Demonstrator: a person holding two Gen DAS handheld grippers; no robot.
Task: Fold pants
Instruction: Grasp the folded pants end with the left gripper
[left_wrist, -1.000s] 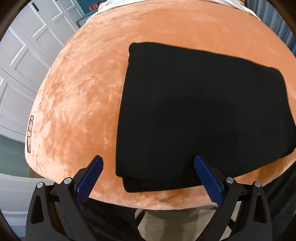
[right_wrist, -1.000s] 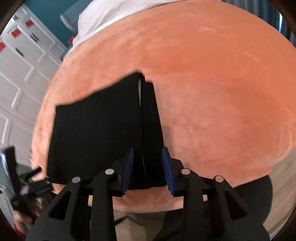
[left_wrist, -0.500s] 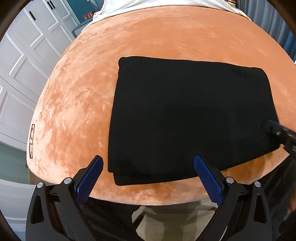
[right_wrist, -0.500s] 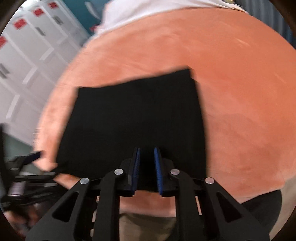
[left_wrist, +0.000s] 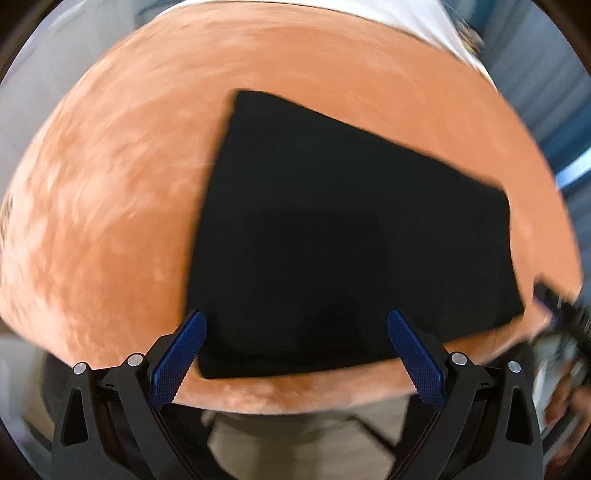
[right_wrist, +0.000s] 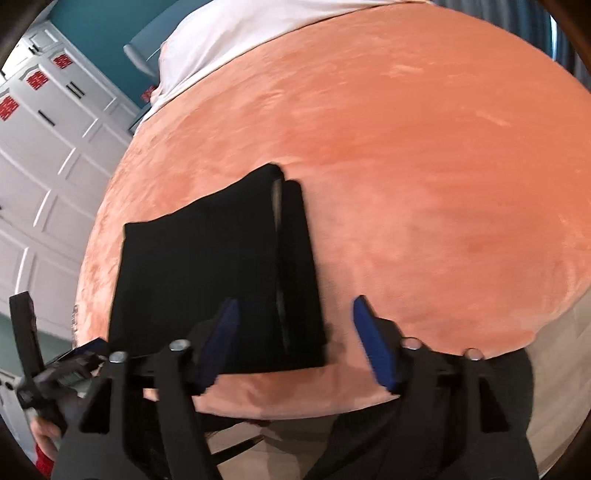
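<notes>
The black pants (left_wrist: 347, 236) lie folded into a flat rectangle on the orange plush bed cover (left_wrist: 110, 192). My left gripper (left_wrist: 295, 350) is open and empty, its blue pads straddling the near edge of the fold from above. In the right wrist view the folded pants (right_wrist: 207, 280) lie at the left, with a stacked edge on their right side. My right gripper (right_wrist: 299, 343) is open and empty, just above the pants' near right corner. The right gripper also shows blurred at the right edge of the left wrist view (left_wrist: 561, 306).
White panelled wardrobe doors (right_wrist: 44, 155) stand to the left of the bed. A white sheet (right_wrist: 236, 40) covers the far end of the bed. The left gripper's body (right_wrist: 40, 373) shows at the lower left of the right wrist view. The bed's near edge (left_wrist: 295, 395) is below the grippers.
My right gripper has opened from nearly shut and let go of the pants' edge. It has swung right. The left gripper stayed open and shifted slightly over the fold.
</notes>
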